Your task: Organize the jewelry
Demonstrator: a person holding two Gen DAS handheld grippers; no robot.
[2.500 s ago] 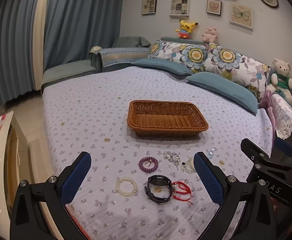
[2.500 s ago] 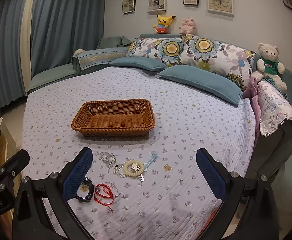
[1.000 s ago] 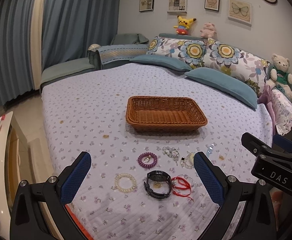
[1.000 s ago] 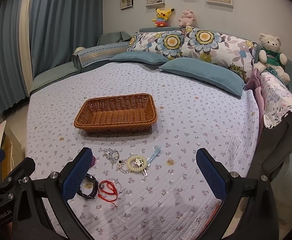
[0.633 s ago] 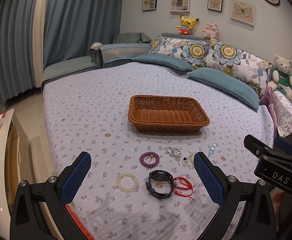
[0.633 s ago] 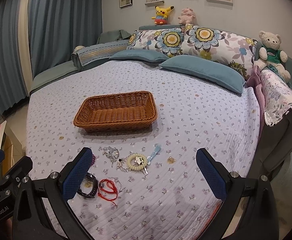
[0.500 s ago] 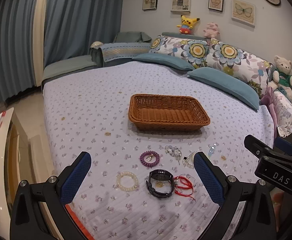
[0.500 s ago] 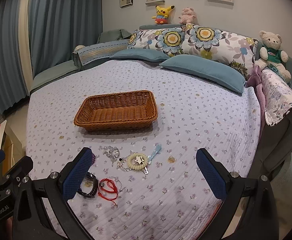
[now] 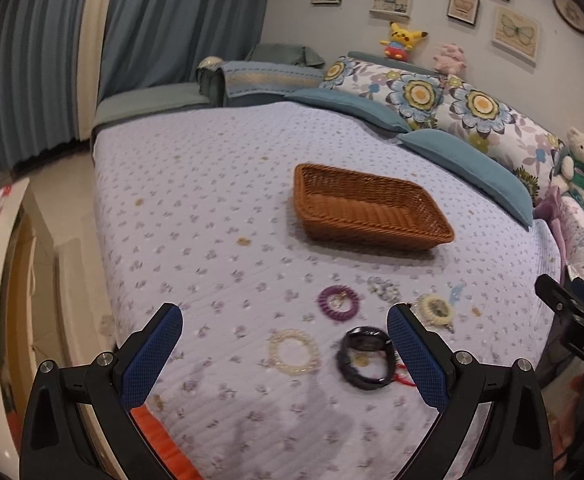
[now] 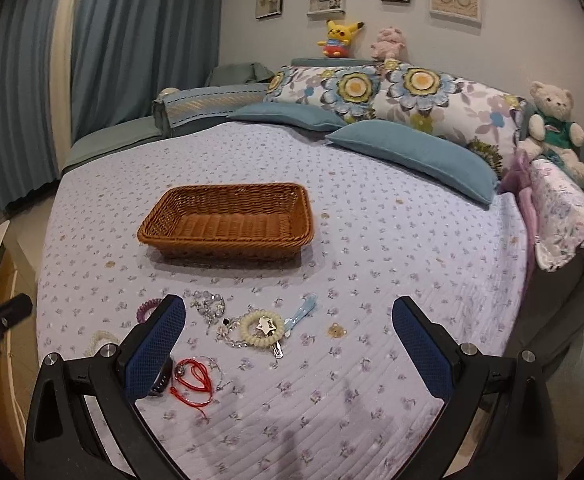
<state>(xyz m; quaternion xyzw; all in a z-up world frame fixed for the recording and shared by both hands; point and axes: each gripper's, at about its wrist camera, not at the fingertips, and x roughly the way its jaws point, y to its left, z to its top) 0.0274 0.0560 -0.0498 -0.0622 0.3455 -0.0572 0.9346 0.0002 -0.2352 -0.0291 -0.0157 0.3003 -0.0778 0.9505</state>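
An empty brown wicker basket [image 9: 371, 208] [image 10: 228, 216] sits mid-bed. Jewelry lies on the quilt in front of it: a purple coil band [image 9: 337, 304], a pale bead bracelet [image 9: 293, 351], a black watch [image 9: 365, 358], a red cord [image 10: 192, 376], a crystal bracelet [image 10: 208, 304], a cream coil band with a star charm [image 10: 262, 328] and a light blue clip [image 10: 303, 308]. My left gripper [image 9: 284, 360] is open and empty, above the bead bracelet and watch. My right gripper [image 10: 288, 344] is open and empty, above the cream band.
Blue and floral pillows [image 10: 403, 144] and plush toys [image 10: 551, 124] line the far and right sides of the bed. A pale bedside cabinet [image 9: 8, 280] stands left of the bed. Curtains [image 9: 52, 60] hang at the far left. The right gripper's frame [image 9: 579, 320] shows at the left view's right edge.
Both grippers have moved closer to the jewelry; the left view has swung left, so the items now sit toward its right finger. Both stay open.
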